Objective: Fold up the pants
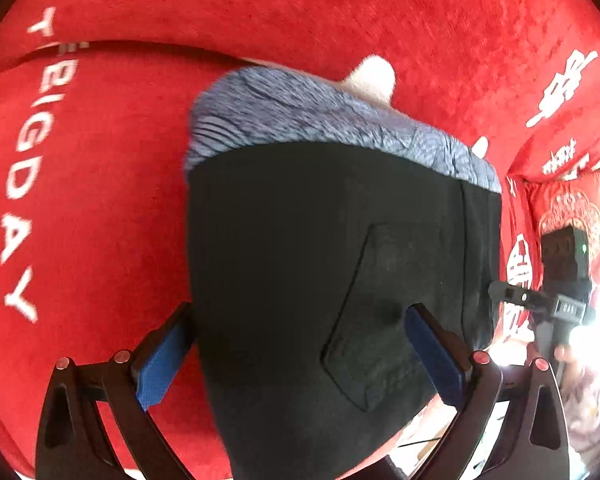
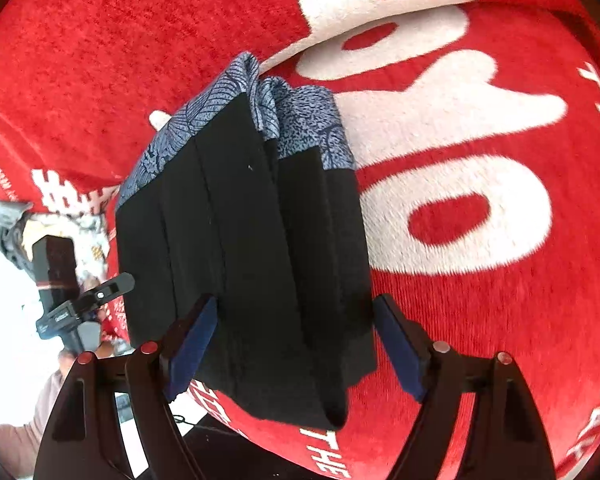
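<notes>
A plush red cloth with white lettering (image 1: 100, 184) covers the whole surface under me, its pile thick and fuzzy, the letters big and rounded on my right-hand side. On it lie the black pants with a blue-grey leaf-patterned band (image 2: 240, 240), already folded into a compact, layered rectangle. The patterned band sits at the far end and the near end reaches the edge of the surface, possibly just over it. The black fabric looks smooth and matte, with a stitched patch pocket visible from my left side; from the right I can see several stacked edges, like the leaves of a book.

My left tongs (image 1: 300, 344) are spread wide above the near part of the bundle, gripping nothing. My right tongs (image 2: 296, 340) are likewise parted, straddling the stack, with no cloth between the blue pads (image 2: 192, 344).

I judge the folding nearly finished. The risk now is the near end: it lies so close to the edge that a careless nudge could drag the stack off. Pinching only the top layer would peel the fold open, since the layers lie loose.
</notes>
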`<action>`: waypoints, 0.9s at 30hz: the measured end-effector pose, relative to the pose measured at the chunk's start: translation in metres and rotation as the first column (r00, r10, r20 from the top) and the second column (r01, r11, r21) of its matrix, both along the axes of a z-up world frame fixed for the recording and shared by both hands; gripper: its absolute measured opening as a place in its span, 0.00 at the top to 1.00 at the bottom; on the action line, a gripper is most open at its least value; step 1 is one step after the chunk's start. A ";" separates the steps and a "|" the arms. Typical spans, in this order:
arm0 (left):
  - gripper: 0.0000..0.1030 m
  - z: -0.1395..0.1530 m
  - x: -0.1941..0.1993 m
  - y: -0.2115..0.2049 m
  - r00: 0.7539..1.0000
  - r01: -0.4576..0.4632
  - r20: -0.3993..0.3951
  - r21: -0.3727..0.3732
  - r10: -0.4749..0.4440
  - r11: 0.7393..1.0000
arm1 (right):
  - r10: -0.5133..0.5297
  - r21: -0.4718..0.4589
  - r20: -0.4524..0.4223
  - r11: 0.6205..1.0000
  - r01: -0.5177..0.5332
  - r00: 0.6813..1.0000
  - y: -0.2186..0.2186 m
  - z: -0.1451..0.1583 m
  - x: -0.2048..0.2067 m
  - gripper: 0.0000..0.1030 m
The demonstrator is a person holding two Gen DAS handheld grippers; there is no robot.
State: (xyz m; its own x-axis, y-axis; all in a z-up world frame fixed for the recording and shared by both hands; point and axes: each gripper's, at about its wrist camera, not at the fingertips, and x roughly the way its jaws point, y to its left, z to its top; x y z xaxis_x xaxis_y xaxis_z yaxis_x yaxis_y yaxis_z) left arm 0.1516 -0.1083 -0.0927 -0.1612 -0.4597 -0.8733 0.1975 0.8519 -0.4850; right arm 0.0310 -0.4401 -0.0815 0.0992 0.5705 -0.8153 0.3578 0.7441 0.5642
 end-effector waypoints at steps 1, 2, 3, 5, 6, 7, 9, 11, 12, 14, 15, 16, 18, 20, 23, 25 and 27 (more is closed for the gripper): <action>0.01 -0.002 -0.004 -0.005 1.000 0.013 0.007 -0.003 -0.013 1.000 | 0.011 0.019 0.007 1.000 -0.011 1.000 -0.002 -0.003 0.002 0.19; 0.01 -0.006 -0.002 -0.008 0.999 0.029 0.019 -0.003 -0.029 1.000 | 0.020 0.039 0.014 0.999 -0.020 1.000 -0.004 -0.003 0.000 0.19; 0.01 -0.007 -0.003 -0.009 0.999 0.036 0.025 -0.008 -0.036 0.999 | 0.027 0.061 0.023 0.998 -0.029 0.999 -0.007 -0.007 0.001 0.19; 0.01 -0.013 -0.003 -0.014 0.999 0.034 0.029 -0.026 -0.033 0.999 | 0.035 0.119 0.035 0.992 -0.039 0.999 -0.012 -0.016 0.004 0.19; 0.01 -0.016 -0.001 -0.014 0.999 0.030 0.027 -0.033 -0.029 0.999 | 0.032 0.142 0.040 0.989 -0.037 0.999 -0.010 -0.021 0.007 0.19; 0.01 -0.019 0.000 -0.013 0.999 0.025 0.024 -0.036 -0.024 0.999 | 0.022 0.166 0.054 0.986 -0.030 0.998 -0.012 -0.024 0.012 0.18; 0.00 -0.020 -0.001 -0.010 1.000 0.009 0.021 -0.028 -0.009 1.000 | -0.005 0.186 0.057 0.983 -0.005 0.998 -0.019 -0.025 0.018 0.19; 0.00 -0.018 -0.001 -0.010 1.000 0.000 0.022 -0.008 0.000 1.000 | -0.048 0.187 0.036 0.982 0.040 0.998 -0.022 -0.025 0.017 0.24; 0.03 -0.016 -0.003 -0.013 1.000 -0.009 0.030 0.002 0.008 1.000 | -0.055 0.178 0.028 0.983 0.049 0.998 -0.023 -0.024 0.016 0.31; 0.14 -0.006 -0.007 -0.014 0.997 -0.013 0.072 0.010 0.012 1.000 | -0.063 0.191 0.038 0.980 0.055 0.997 -0.023 -0.018 0.013 0.45; 0.22 0.003 -0.011 -0.014 0.995 -0.005 0.101 0.008 0.004 1.000 | -0.066 0.198 0.045 0.979 0.056 0.997 -0.023 -0.014 0.010 0.51; 0.26 0.008 -0.014 -0.013 0.993 0.001 0.120 0.006 -0.002 1.000 | -0.067 0.209 0.057 0.976 0.054 0.996 -0.023 -0.007 0.008 0.52; 0.37 0.024 -0.021 -0.008 0.987 0.013 0.162 0.001 -0.013 1.000 | -0.062 0.217 0.074 0.975 0.045 0.995 -0.020 0.001 0.008 0.56; 0.40 0.036 -0.026 -0.001 0.985 0.014 0.175 -0.011 -0.012 1.000 | -0.074 0.233 0.090 0.971 0.051 0.993 -0.018 0.012 0.005 0.57; 0.40 0.052 -0.037 0.019 0.983 0.000 0.181 -0.002 0.000 1.000 | -0.111 0.287 0.100 0.955 0.078 0.989 -0.012 0.024 -0.004 0.58; 0.40 0.060 -0.046 0.035 0.984 -0.016 0.178 0.005 0.015 1.000 | -0.105 0.303 0.101 0.950 0.070 0.989 0.000 0.029 -0.011 0.58; 0.40 0.064 -0.056 0.049 0.984 -0.031 0.175 0.020 0.027 0.999 | -0.094 0.323 0.097 0.945 0.059 0.991 0.013 0.033 -0.020 0.58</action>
State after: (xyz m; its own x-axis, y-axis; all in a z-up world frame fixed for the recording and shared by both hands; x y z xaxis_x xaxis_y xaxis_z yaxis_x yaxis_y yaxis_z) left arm 0.0953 -0.0590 -0.0287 0.0080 -0.4417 -0.8971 0.2524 0.8690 -0.4257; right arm 0.0109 -0.4274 -0.0487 0.2311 0.7856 -0.5739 0.3292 0.4919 0.8060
